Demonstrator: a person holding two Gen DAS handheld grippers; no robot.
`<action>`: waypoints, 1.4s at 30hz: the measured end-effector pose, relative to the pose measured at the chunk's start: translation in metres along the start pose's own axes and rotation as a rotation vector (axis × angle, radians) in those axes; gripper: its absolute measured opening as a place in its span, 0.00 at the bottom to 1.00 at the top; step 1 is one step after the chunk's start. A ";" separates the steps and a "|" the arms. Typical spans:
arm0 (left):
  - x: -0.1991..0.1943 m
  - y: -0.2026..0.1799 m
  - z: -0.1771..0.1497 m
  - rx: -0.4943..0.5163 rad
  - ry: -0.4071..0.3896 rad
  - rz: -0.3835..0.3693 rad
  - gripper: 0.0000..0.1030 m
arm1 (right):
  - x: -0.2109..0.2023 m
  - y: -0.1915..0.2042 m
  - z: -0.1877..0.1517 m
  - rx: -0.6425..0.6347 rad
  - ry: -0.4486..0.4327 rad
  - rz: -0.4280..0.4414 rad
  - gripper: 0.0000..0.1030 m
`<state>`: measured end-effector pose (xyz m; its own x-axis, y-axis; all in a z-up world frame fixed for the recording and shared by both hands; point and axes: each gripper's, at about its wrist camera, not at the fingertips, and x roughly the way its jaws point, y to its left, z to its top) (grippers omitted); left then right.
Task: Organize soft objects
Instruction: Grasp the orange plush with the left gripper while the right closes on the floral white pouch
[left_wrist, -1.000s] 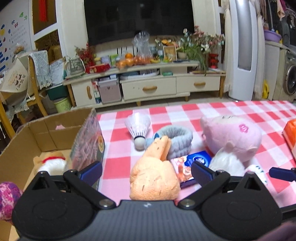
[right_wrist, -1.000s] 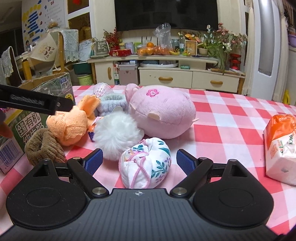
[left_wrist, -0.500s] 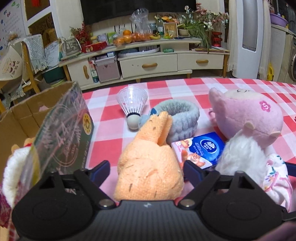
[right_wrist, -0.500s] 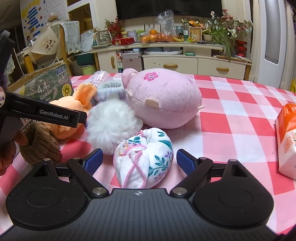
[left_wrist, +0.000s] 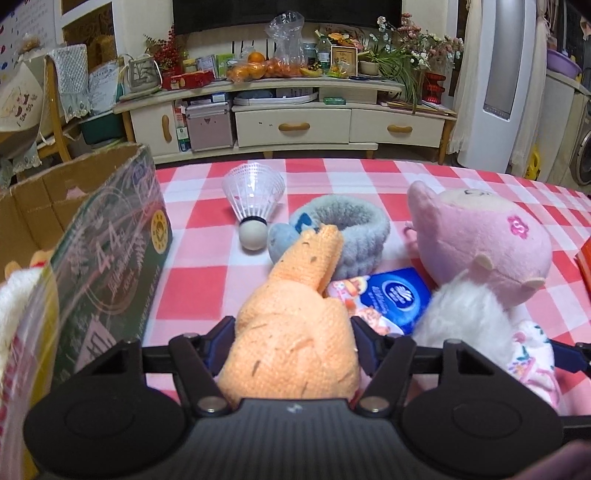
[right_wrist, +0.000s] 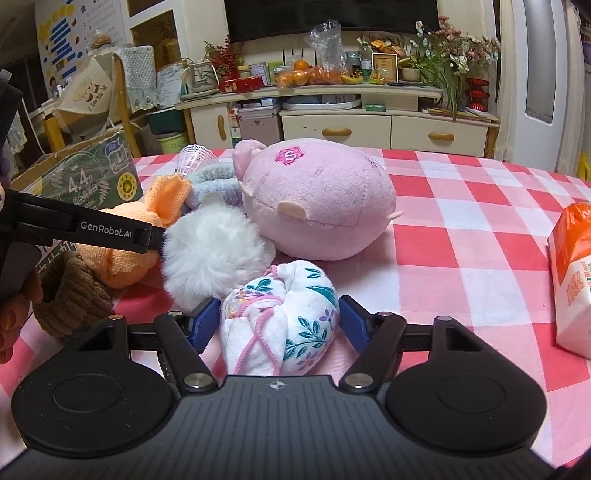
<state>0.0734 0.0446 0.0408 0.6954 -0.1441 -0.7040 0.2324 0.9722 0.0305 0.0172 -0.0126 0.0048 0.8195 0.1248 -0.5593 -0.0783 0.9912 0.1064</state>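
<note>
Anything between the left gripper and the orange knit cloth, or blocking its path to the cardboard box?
Nothing visible. The left gripper already straddles the orange knit cloth; the cardboard box sits just left, bare tablecloth between.

You're in a home living room: straight ahead of both claws, past the red-checked tablecloth (left_wrist: 207, 291), sits a cream TV cabinet (left_wrist: 291, 125) with drawers, dark TV (right_wrist: 332, 14) above it, oranges (left_wrist: 258, 68), flower pots (right_wrist: 436, 62) and a photo frame (left_wrist: 343, 57) on top; wooden chair (right_wrist: 125, 96) far left, washing machine (left_wrist: 583, 155) far right of your left claw
</note>
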 end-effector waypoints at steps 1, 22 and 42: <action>-0.001 0.000 -0.001 -0.006 0.002 -0.006 0.63 | 0.000 0.000 0.000 -0.004 0.000 -0.002 0.83; -0.026 -0.040 -0.029 -0.047 0.049 -0.258 0.59 | -0.014 -0.019 -0.006 0.017 0.016 -0.069 0.81; -0.072 0.007 -0.017 -0.156 -0.069 -0.305 0.58 | -0.032 -0.011 -0.005 0.061 -0.042 -0.091 0.80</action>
<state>0.0138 0.0649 0.0798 0.6556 -0.4394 -0.6141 0.3334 0.8981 -0.2868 -0.0109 -0.0273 0.0177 0.8448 0.0314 -0.5341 0.0309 0.9938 0.1072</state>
